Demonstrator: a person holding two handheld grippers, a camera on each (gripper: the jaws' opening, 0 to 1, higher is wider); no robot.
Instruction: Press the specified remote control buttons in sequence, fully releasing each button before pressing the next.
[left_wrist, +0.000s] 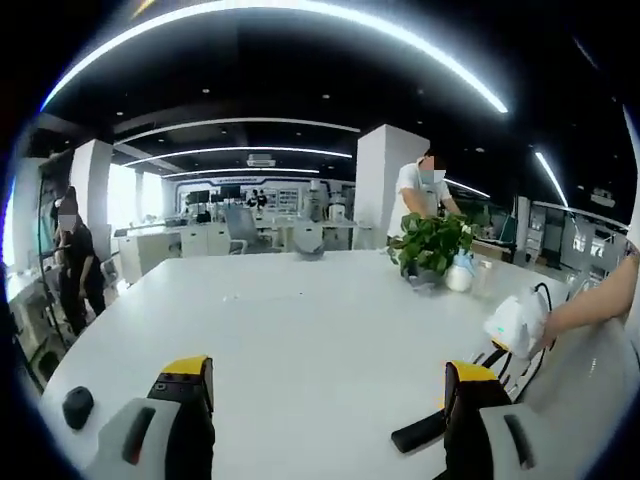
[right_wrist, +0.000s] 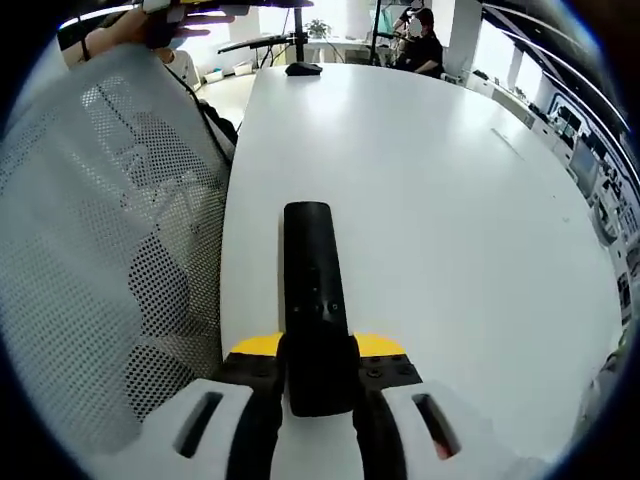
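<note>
A: What surrounds the work?

B: An open office, a broad white table (left_wrist: 300, 340) with a potted plant (left_wrist: 432, 245) and a small dark object (left_wrist: 77, 405) near its edge.

A: Where is the remote control (right_wrist: 312, 290)?

B: Clamped between the jaws of the right gripper (right_wrist: 318, 385), pointing out over the table. The left gripper (left_wrist: 330, 400) hangs with jaws apart, holding nothing.

A: Progress?

B: No button appears pressed now; how many are done cannot be told.

A: Containers?

B: Only the plant's pot, holding leafy greenery.
</note>
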